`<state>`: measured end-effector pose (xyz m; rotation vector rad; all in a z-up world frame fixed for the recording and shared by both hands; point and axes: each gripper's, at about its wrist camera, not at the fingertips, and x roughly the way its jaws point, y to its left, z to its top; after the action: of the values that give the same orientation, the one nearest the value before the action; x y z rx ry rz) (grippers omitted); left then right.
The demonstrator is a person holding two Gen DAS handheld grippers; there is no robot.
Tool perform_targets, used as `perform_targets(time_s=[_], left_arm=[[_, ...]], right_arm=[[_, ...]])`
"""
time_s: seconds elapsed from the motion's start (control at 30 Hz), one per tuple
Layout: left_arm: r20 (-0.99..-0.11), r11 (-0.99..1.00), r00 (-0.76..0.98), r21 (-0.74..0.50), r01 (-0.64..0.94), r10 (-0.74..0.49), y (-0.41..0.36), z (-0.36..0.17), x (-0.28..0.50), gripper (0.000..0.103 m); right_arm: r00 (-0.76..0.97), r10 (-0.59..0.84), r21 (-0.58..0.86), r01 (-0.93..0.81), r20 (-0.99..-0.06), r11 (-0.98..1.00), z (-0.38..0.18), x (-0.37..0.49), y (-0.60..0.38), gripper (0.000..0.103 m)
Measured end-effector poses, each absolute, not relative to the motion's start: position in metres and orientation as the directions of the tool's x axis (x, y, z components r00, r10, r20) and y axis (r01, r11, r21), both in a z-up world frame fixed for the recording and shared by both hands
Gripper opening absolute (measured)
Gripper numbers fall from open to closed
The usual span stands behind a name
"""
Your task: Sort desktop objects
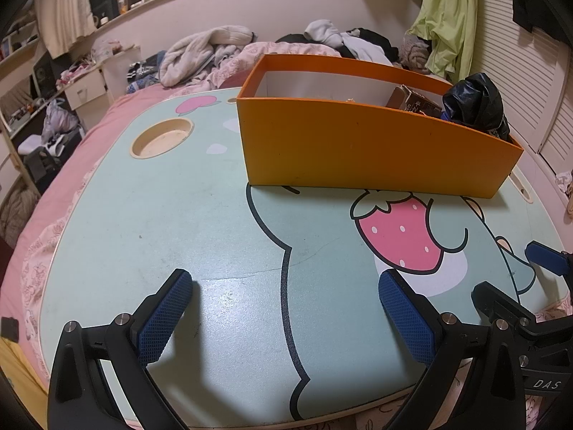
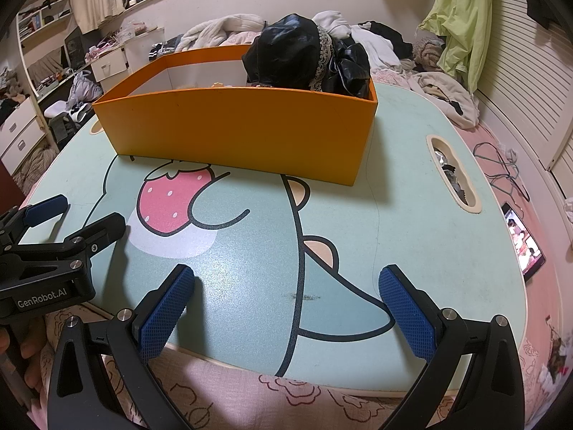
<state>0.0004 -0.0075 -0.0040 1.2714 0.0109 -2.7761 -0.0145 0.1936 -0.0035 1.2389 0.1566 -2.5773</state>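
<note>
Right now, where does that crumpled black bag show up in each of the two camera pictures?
Left wrist view: the black bag sits at the upper right, poking out of the far right end of the orange box.
Right wrist view: the black bag is top centre, bulging above the box's right end.
Shared landmark: the pink strawberry print on the table, just in front of the box.

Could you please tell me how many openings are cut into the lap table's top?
2: a round cup recess near its left edge, and a long slot near its right edge. The orange box may hide others.
</note>
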Motion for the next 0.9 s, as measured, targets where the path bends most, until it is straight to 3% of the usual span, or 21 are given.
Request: perform_targets(time_s=[0.8, 0.83, 0.9], left_arm=[[-0.755, -0.999, -0.654, 0.022, 0.036, -0.041, -0.006, -0.003, 0.000, 0.103], [-0.752, -1.000, -0.659, 0.008, 0.022, -0.020, -0.006, -0.001, 0.001, 0.102], [-0.733, -0.998, -0.678, -0.065, -0.019, 0.061, -0.011, 0.007, 0.004, 0.089]], right_arm=[[-0.595, -0.201, 0.022, 0.294, -0.778, -0.955, -0.003, -0.013, 0.194, 0.102], [-0.595, -0.202, 0.023, 0.294, -0.778, -0.955, -0.003, -0.013, 0.194, 0.102], [-0.595, -0.202, 0.023, 0.295, -0.778, -0.955, -0.003, -0.013, 0.194, 0.102]])
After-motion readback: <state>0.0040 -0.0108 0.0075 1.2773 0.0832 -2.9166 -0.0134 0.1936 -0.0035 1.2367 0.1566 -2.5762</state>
